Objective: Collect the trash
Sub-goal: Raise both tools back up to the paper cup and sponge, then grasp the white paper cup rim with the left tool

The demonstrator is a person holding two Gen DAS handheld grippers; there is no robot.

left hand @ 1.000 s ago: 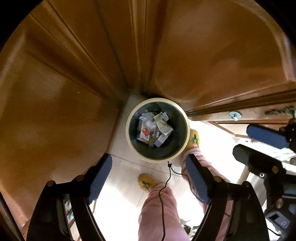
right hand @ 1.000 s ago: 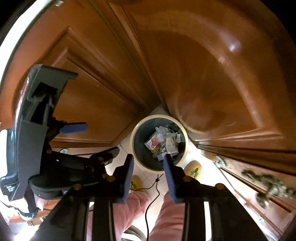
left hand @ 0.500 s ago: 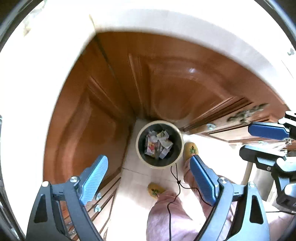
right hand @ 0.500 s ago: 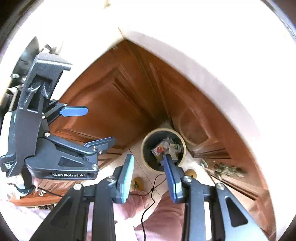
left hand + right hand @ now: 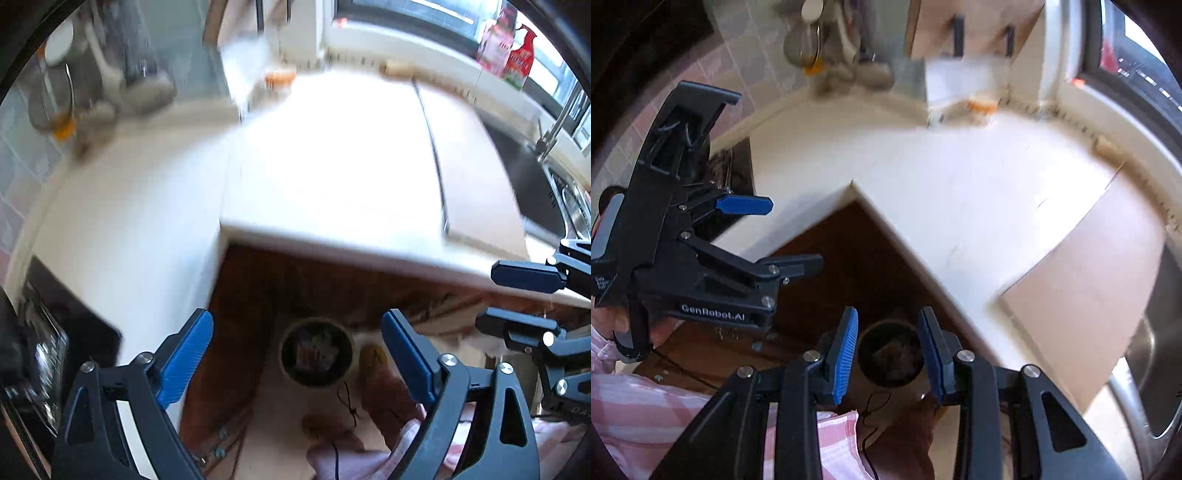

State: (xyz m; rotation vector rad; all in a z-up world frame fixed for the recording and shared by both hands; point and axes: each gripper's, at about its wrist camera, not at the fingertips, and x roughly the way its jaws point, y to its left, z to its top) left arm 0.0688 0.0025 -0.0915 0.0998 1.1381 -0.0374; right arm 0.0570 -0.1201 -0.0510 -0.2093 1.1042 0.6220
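A round cream-rimmed trash bin point(image 5: 317, 383) stands on the floor in the corner of the wooden cabinets, with crumpled wrappers point(image 5: 314, 350) inside. It shows far below both grippers, small and blurred. My left gripper point(image 5: 297, 317) hangs high above it, its blue-padded jaws wide and still opening, with nothing between them. My right gripper point(image 5: 888, 312) is also high over the bin point(image 5: 882, 325), its jaws narrower and opening, and empty. Each gripper shows in the other's view: the left gripper point(image 5: 783, 236) at the left, the right gripper point(image 5: 495, 299) at the right.
A white L-shaped countertop point(image 5: 332, 177) wraps the corner, with a wooden board point(image 5: 476, 184) and a steel sink point(image 5: 565, 206) to the right. A dark hob point(image 5: 44, 332) sits at the left. Utensils hang on the back wall. The person's pink trousers point(image 5: 665, 406) fill the bottom.
Both grippers have risen from close above the bin to above counter height, so the bin looks much smaller. The left jaws have spread wider, the right ones slightly.
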